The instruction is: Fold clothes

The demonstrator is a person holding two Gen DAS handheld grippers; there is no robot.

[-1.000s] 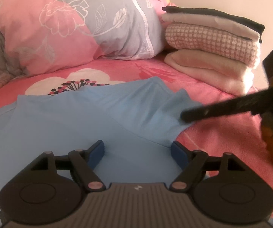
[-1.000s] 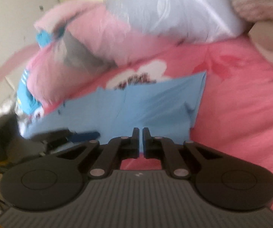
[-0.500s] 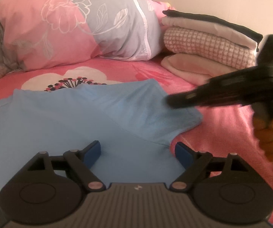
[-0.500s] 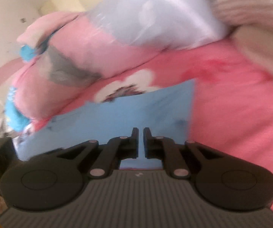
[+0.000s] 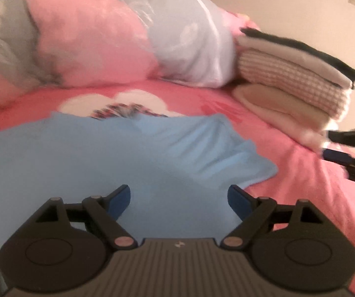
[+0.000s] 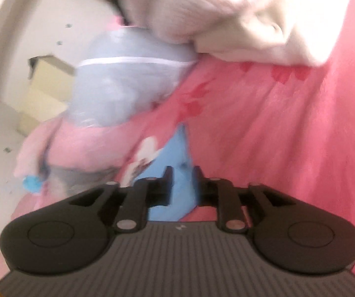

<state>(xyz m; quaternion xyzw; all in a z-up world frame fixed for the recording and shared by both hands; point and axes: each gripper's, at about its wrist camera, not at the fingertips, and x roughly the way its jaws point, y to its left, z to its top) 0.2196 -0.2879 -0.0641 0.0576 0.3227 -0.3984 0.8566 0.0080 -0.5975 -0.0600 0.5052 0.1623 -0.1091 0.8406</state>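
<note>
A light blue shirt [image 5: 108, 158] lies spread on the pink floral bed sheet [image 5: 308, 178]. Its sleeve [image 5: 222, 148] is folded inward at the right. My left gripper [image 5: 179, 195] is open and empty, low over the shirt's body. My right gripper [image 6: 182, 173] is tilted and partly open, with nothing between its fingers; a corner of the blue shirt [image 6: 177, 153] shows beyond the gap. The right gripper also shows blurred at the right edge of the left wrist view [image 5: 348, 146], away from the shirt.
A pink and grey floral pillow [image 5: 118, 39] lies along the back. A stack of folded clothes [image 5: 293, 84] stands at the back right; it fills the top of the right wrist view [image 6: 226, 12]. A wall is behind.
My right gripper has pulled back to the right, away from the sleeve, rolled over and opened from shut. My left gripper stays open and has barely moved.
</note>
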